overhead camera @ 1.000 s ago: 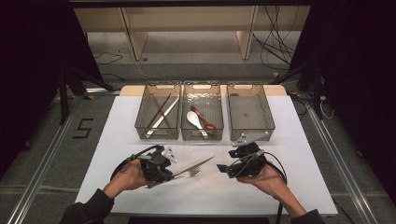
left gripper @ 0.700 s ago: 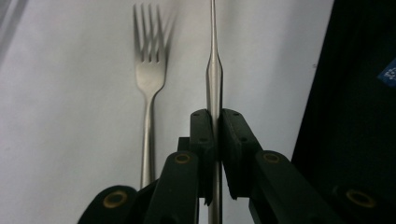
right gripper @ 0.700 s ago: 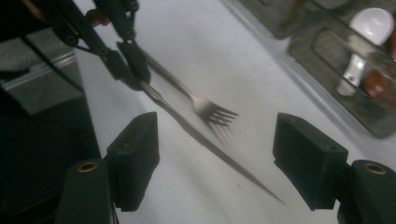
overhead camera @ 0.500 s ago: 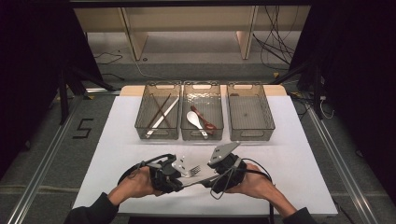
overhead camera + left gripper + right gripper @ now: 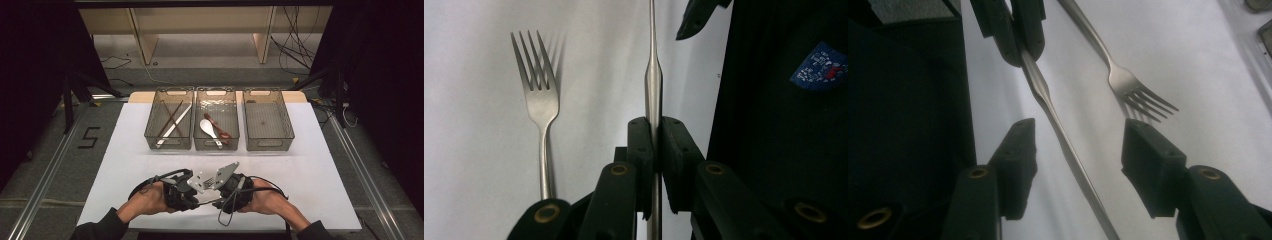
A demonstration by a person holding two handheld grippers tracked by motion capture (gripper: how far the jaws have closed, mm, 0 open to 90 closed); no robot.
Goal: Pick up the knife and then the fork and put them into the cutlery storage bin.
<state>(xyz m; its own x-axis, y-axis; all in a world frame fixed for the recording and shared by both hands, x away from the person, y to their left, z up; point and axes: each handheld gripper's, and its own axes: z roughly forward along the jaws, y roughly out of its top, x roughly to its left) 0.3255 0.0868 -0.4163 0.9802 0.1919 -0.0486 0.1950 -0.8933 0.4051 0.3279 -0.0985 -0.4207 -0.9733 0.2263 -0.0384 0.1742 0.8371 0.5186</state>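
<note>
My left gripper is shut on the handle of a slim metal utensil, seen edge-on and standing straight out from the jaws. A steel fork lies on the white table beside it. In the right gripper view, that utensil runs down from the left gripper's jaws into my right gripper. Its jaws have just been closing, but both pads still stand apart from the shaft. The fork lies to the right there. In the high view the left gripper and right gripper meet at the table's front middle.
Three clear bins stand in a row at the back. The left bin holds chopsticks and a pale utensil. Two spoons, white and brown, lie in the middle bin. The right bin has nothing in it. The table's front edge is just behind the hands.
The right hand has swung left to meet the left gripper, and its jaws have narrowed around the held utensil. The left hand has shifted a little right.
</note>
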